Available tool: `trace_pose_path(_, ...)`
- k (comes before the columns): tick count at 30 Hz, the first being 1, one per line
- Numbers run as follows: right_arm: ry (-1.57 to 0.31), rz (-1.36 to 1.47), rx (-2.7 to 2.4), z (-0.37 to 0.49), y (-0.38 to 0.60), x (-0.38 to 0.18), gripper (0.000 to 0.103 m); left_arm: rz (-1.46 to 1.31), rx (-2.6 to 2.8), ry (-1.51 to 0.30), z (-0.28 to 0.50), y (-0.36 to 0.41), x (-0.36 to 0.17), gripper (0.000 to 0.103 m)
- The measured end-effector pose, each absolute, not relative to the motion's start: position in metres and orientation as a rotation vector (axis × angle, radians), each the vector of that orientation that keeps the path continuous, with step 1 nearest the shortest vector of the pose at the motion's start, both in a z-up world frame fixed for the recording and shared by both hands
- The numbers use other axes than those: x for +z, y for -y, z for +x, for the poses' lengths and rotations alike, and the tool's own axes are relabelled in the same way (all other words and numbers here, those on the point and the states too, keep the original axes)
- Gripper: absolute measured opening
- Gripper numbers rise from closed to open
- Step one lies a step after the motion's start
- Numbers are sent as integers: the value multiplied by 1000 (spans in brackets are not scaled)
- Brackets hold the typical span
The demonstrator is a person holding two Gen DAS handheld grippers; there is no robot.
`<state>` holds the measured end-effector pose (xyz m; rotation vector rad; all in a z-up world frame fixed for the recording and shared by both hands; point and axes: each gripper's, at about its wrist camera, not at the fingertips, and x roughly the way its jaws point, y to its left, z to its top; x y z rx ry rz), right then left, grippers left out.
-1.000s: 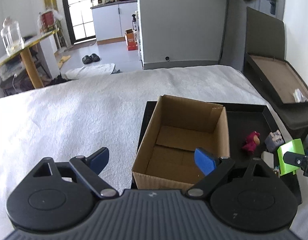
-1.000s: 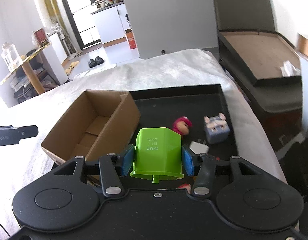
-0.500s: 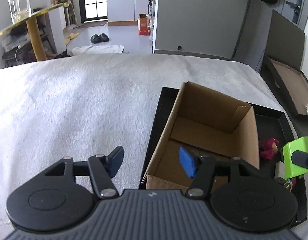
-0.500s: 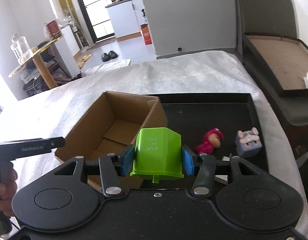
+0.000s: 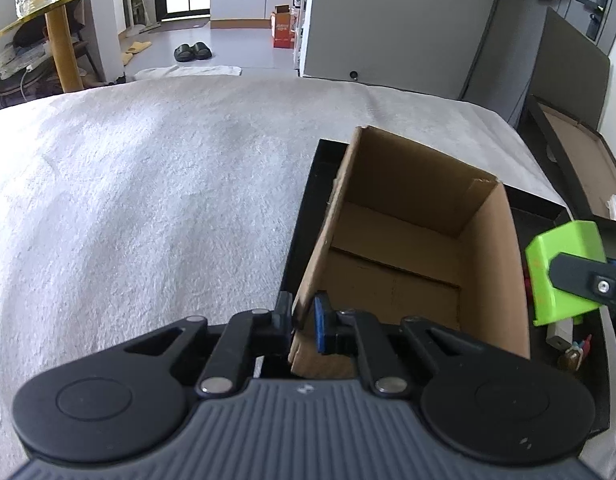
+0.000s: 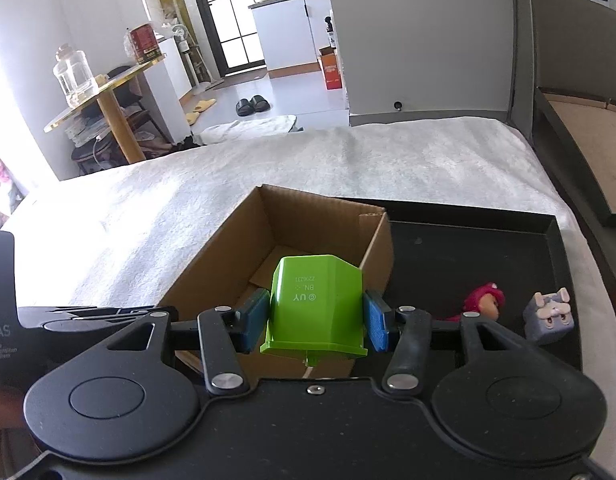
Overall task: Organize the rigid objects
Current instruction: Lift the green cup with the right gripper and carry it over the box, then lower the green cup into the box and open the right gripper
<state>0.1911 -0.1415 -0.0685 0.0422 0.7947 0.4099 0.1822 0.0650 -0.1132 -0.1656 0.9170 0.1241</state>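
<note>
An open cardboard box [image 5: 412, 240] stands in the left part of a black tray [image 5: 303, 216]. My left gripper [image 5: 303, 320] is shut on the box's near left wall. My right gripper [image 6: 316, 316] is shut on a green plastic block [image 6: 316, 308] and holds it above the box's [image 6: 308, 228] near right corner. The green block also shows in the left wrist view [image 5: 564, 268] at the box's right side. A pink doll [image 6: 482, 302] and a grey bunny cube [image 6: 548, 316] lie in the tray [image 6: 468, 240] to the right.
The tray sits on a white towel-covered surface [image 5: 147, 200]. A white plug and small items [image 5: 564, 336] lie in the tray's near right corner. A dark open case [image 6: 580, 136] stands beyond the right edge. A round gold table with a glass jar [image 6: 73, 74] is far left.
My left gripper has closed from wide open onto the box's near left wall. My right gripper has carried the green block left and up over the box's near right corner.
</note>
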Motion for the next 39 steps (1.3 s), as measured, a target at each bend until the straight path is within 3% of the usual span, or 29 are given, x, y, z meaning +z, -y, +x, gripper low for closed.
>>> trace_pose_path(17, -820, 9, 437, 152, 106, -78, 50, -209, 14, -904, 122, -77, -112, 6)
trace_pose_path(34, -832, -3, 455, 173, 69, -88, 50, -270, 28, -906, 122, -84, -114, 7)
trace_pose_path(39, -817, 3, 476, 173, 65, -87, 59, -271, 39, -910, 125, -83, -116, 7)
